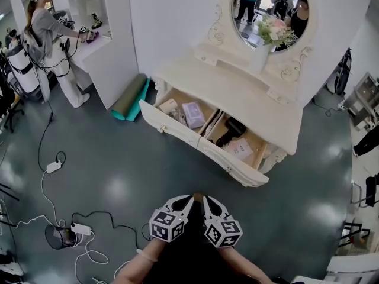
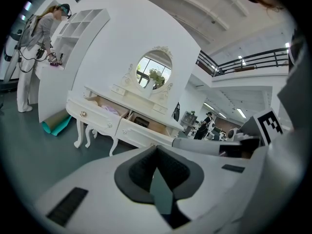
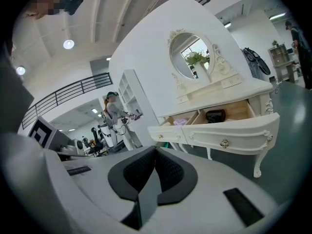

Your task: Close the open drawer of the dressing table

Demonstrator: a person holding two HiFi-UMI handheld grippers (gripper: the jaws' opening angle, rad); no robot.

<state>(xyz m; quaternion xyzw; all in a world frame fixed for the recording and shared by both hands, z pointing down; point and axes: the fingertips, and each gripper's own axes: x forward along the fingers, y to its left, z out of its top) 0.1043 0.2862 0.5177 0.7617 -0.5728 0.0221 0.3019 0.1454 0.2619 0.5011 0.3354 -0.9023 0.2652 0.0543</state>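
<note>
A white dressing table (image 1: pixel 237 90) stands ahead with both of its drawers pulled out. The left drawer (image 1: pixel 172 125) holds a pink packet and small items. In the right drawer (image 1: pixel 234 163) lie a black object and a box. My left gripper (image 1: pixel 189 200) and right gripper (image 1: pixel 206 200) are side by side close to my body, well short of the table, jaws pressed together with nothing held. From the left gripper (image 2: pixel 155 148) the two drawers (image 2: pixel 97 118) show at mid-left. Beyond the right gripper (image 3: pixel 156 150), the drawer fronts (image 3: pixel 229 139) show at right.
An oval mirror (image 1: pixel 269 10) and a vase of flowers (image 1: pixel 273 31) top the table. A teal rolled mat (image 1: pixel 131 98) lies beside its left leg. Cables and a power strip (image 1: pixel 80 229) trail over the floor at left. A person (image 1: pixel 50 34) works at white shelving far left.
</note>
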